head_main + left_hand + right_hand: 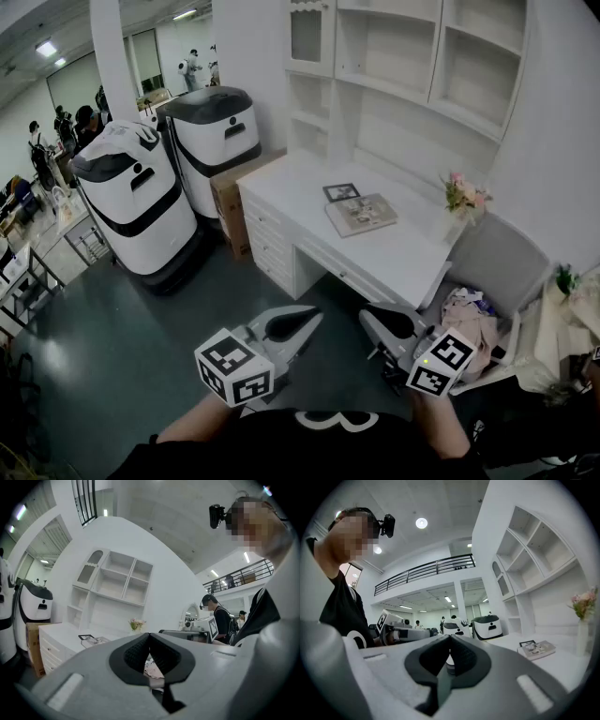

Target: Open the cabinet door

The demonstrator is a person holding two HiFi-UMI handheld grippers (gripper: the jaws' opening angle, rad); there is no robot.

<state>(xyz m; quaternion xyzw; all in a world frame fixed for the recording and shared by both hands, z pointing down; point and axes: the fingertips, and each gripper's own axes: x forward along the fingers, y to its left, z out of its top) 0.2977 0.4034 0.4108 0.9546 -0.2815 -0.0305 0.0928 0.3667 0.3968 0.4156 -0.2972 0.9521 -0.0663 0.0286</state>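
The white desk (pixel 394 253) carries a shelf unit whose small cabinet door (pixel 309 36) with an arched pane stands closed at the upper left. That door also shows in the left gripper view (pixel 87 573) and in the right gripper view (pixel 497 570). My left gripper (pixel 315 315) and right gripper (pixel 366 317) are held low in front of me, well short of the desk, tips angled toward each other. Each is shut with nothing between its jaws, as the left gripper (pixel 149 635) and right gripper (pixel 450 637) views show.
Two white-and-black machines (pixel 141 197) (pixel 220 131) and a cardboard box (pixel 230 202) stand left of the desk. A book (pixel 361 214) and a photo frame (pixel 341 191) lie on the desk, flowers (pixel 464 195) at its right end. A grey chair (pixel 497 258) holds clothes. People stand far back.
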